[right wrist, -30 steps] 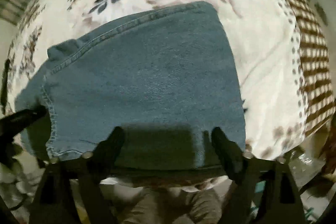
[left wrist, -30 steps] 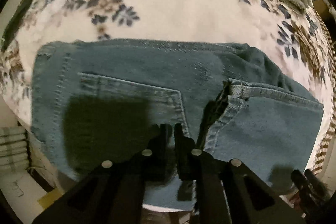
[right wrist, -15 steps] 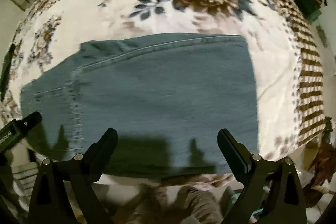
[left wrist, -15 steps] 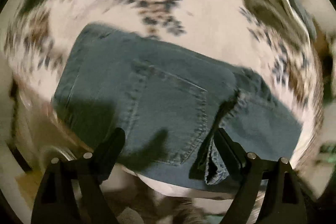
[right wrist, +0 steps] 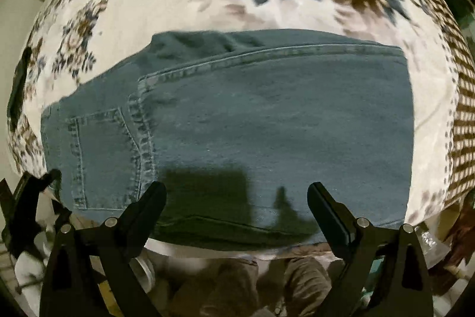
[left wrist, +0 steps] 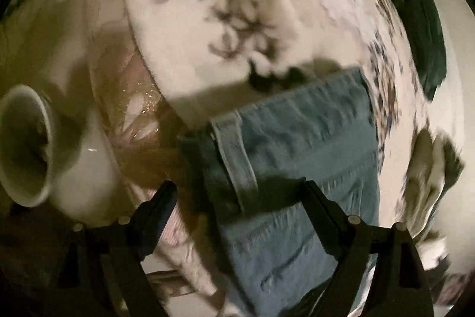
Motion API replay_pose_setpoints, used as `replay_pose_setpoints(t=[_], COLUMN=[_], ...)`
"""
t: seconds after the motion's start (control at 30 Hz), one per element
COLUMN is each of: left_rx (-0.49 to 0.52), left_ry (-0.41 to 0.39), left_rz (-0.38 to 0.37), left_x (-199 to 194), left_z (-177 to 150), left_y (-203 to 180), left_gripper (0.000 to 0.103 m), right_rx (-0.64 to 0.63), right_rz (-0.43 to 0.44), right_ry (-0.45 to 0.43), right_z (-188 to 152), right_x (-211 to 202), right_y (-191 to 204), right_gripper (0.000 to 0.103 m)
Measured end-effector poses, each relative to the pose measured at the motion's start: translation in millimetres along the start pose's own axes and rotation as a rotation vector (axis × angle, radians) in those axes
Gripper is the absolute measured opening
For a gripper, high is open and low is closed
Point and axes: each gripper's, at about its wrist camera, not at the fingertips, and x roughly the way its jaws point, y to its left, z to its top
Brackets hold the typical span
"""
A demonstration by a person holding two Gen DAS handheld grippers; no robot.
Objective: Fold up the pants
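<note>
Folded blue jeans (right wrist: pixel 267 124) on the floral bedspread (right wrist: pixel 184 5)
Both grippers, left (left wrist: pixel 237 192) and right (right wrist: pixel 237 195), gape empty above the jeans; thick, floppy denim, best pinched at the folded edge.

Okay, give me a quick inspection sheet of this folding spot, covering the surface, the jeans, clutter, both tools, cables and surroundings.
Surface: floral bedspread, white with blue and brown flowers.
Job's things: blue jeans, folded into a compact block, back pocket facing up.
Clutter: dark green cloth at the bed's far edge.
Grippers: left tool open, its jaws have just been opening, nothing gripped; right tool open above the jeans' near edge.
Cables: nothing seen.
Surroundings: white cup-like vessel beside the bed; view blurred.
</note>
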Motion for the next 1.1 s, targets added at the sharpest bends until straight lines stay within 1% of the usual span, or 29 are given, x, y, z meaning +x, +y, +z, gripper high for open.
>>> replay_pose_setpoints(t=[0.03,0.1,0.17,0.2,0.23,0.33,0.4,0.43,0.47,0.5,0.53,0.57,0.6,0.63,0.67,0.73,0.8,0.9,0.97,1.0,1.1], left_rx=[-0.025,-0.027,0.019,0.042,0.077,0.115,0.127,0.12,0.11,0.095,0.078,0.054,0.033,0.031,0.055,0.149,0.203,0.295,0.353,0.371,0.472], left_ry=[-0.012,-0.043,-0.086,-0.101,-0.123,-0.151,-0.15,-0.139,-0.126,-0.102,-0.09,-0.09,-0.097,-0.115,-0.127,-0.179,-0.214,-0.261,-0.267,-0.271,-0.28], left_rz=[-0.038,-0.064,-0.071,-0.084,-0.093,-0.128,-0.124,-0.11,-0.108,-0.105,-0.092,-0.1,-0.118,-0.127,-0.137,-0.118,-0.108,-0.099,-0.113,-0.12,-0.142], left_x=[2,1,-9,-15,-24,-43,-40,-33,-25,-13,-3,3,4,-4,-11,-32,-52,-84,-101,-105,-119], left_z=[2,5,1,-2,-6,-16,-14,-11,-7,-1,5,9,10,8,4,-9,-21,-41,-57,-63,-92], left_y=[4,3,-4,-8,-13,-25,-27,-28,-25,-23,-18,-12,-8,-6,-8,-22,-35,-66,-86,-96,-125], left_gripper=[0.073,0.055,0.026,0.023,0.022,0.022,0.024,0.031,0.046,0.049,0.049,0.049,0.045,0.029,0.02,0.019,0.018,0.018,0.018,0.018,0.018], right_rx=[-0.008,-0.023,-0.032,-0.034,-0.04,-0.055,-0.061,-0.062,-0.062,-0.061,-0.06,-0.063,-0.066,-0.07,-0.074,-0.066,-0.059,-0.034,-0.019,-0.014,0.005], right_rz=[-0.002,-0.01,-0.015,-0.016,-0.017,-0.018,-0.012,-0.013,-0.012,-0.007,-0.005,-0.002,0.002,0.003,0.004,-0.004,0.001,0.018,0.031,0.038,0.059], right_ry=[0.001,0.002,0.006,0.008,0.007,0.01,0.016,0.019,0.022,0.026,0.027,0.026,0.022,0.019,0.018,0.017,0.015,0.018,0.018,0.019,0.012], right_z=[1,4,6,7,8,8,7,6,6,6,6,6,6,6,6,6,4,-1,-6,-8,-15], right_x=[2,5,8,9,11,14,16,17,17,17,17,17,16,14,14,12,10,6,3,2,-5], right_y=[3,8,12,13,15,19,21,22,22,22,23,22,22,21,20,17,10,-4,-13,-16,-31], right_gripper=[0.098,0.098,0.098,0.098,0.098,0.098,0.098,0.098,0.098,0.098,0.098,0.098,0.098,0.098,0.098,0.098,0.098,0.098,0.098,0.098,0.098])
